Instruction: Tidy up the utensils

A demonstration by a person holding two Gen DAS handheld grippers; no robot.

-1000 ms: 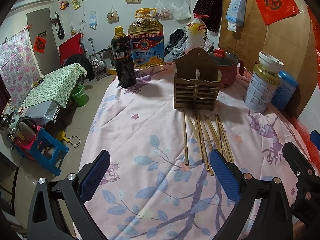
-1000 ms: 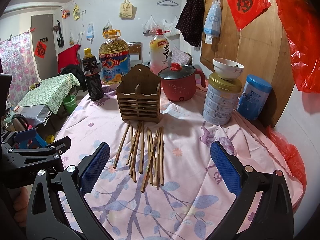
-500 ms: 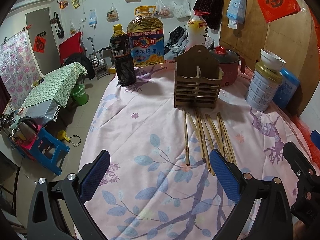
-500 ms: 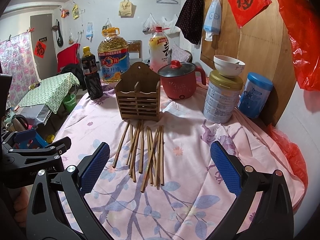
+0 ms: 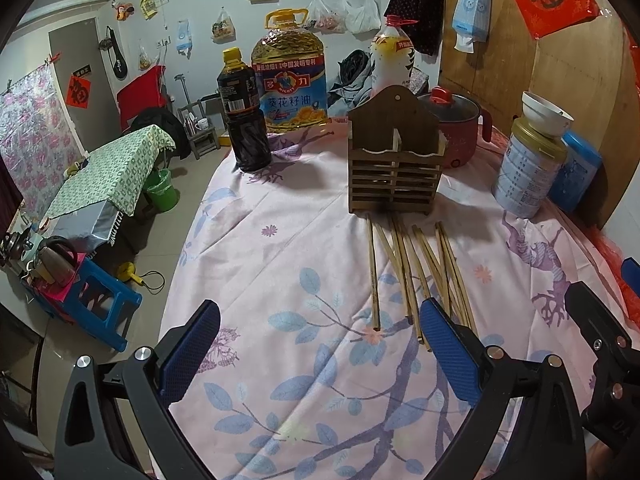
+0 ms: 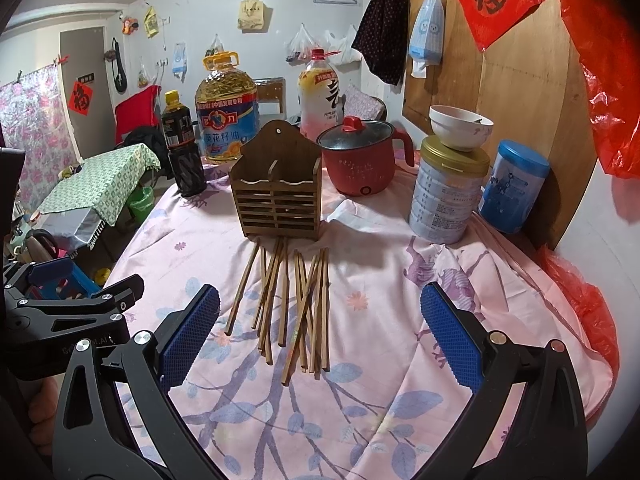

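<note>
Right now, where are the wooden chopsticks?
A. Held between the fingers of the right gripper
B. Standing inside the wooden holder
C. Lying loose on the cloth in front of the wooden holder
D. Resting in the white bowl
C: the chopsticks lie spread flat on the pink cloth, just in front of the empty wooden holder; both grippers are open and hold nothing.

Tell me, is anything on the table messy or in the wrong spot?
Yes. The wooden chopsticks lie loose on the pink tablecloth, fanned out and crossing each other, right in front of the wooden utensil holder. The holder's compartments look empty. Nothing looks spilled or broken.
</note>
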